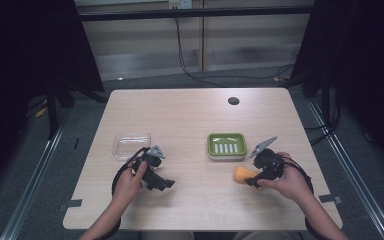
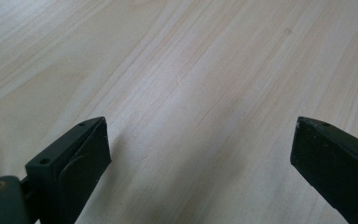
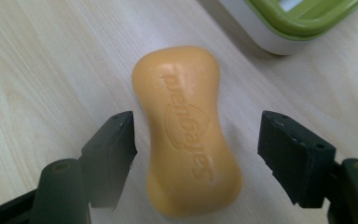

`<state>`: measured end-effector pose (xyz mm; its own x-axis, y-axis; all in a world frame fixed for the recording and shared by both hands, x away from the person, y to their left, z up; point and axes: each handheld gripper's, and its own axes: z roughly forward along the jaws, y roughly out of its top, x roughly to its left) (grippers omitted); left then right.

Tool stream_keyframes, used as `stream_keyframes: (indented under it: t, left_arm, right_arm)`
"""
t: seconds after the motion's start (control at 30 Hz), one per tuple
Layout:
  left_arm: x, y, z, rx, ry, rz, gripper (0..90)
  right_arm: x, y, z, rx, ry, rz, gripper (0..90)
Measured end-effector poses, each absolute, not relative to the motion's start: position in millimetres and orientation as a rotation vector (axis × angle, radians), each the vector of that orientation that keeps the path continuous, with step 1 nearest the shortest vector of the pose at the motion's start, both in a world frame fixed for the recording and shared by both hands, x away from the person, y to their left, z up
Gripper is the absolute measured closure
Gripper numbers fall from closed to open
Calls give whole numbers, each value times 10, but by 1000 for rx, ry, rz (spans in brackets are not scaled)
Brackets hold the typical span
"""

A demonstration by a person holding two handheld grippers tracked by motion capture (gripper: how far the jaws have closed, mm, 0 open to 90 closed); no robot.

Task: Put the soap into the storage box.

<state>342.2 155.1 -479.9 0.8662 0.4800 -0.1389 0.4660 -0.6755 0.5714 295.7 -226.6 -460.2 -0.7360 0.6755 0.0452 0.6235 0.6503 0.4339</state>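
An orange soap bar (image 3: 186,130) lies flat on the wooden table, embossed letters up. My right gripper (image 3: 196,140) is open, its jaws standing on either side of the bar without touching it. From above, the soap bar (image 1: 241,174) lies just left of the right gripper (image 1: 251,181), in front of a green soap dish (image 1: 226,145). The same green soap dish (image 3: 307,21) peeks in at the top right of the right gripper view. My left gripper (image 2: 200,140) is open over bare table. In the high view the left gripper (image 1: 164,184) points right at the near left.
A clear plastic lid or tray (image 1: 131,145) rests behind the left hand. A dark round hole (image 1: 233,101) sits near the table's (image 1: 190,115) far edge. Cables trail across the floor beyond the table.
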Motion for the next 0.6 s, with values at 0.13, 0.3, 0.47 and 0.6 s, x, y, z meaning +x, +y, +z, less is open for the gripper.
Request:
stream_keyframes:
  t: [0.13, 0.3, 0.47, 0.6]
  left_arm:
    - [3435, 1517, -4791, 2430, 672, 31, 45]
    - [3441, 1492, -4783, 2434, 670, 30, 44]
    - [3426, 1489, -4791, 2419, 678, 17, 44]
    - [3426, 1530, -4775, 2470, 627, 25, 44]
  right_arm:
    - [2982, -2215, -4670, 1069, 2778, 608, 303]
    - [3011, -2172, -4723, 1066, 2809, 572, 333]
    - [3057, -2055, -4747, 1044, 2846, 516, 370]
    - [3097, -1985, -4747, 1033, 2856, 482, 386]
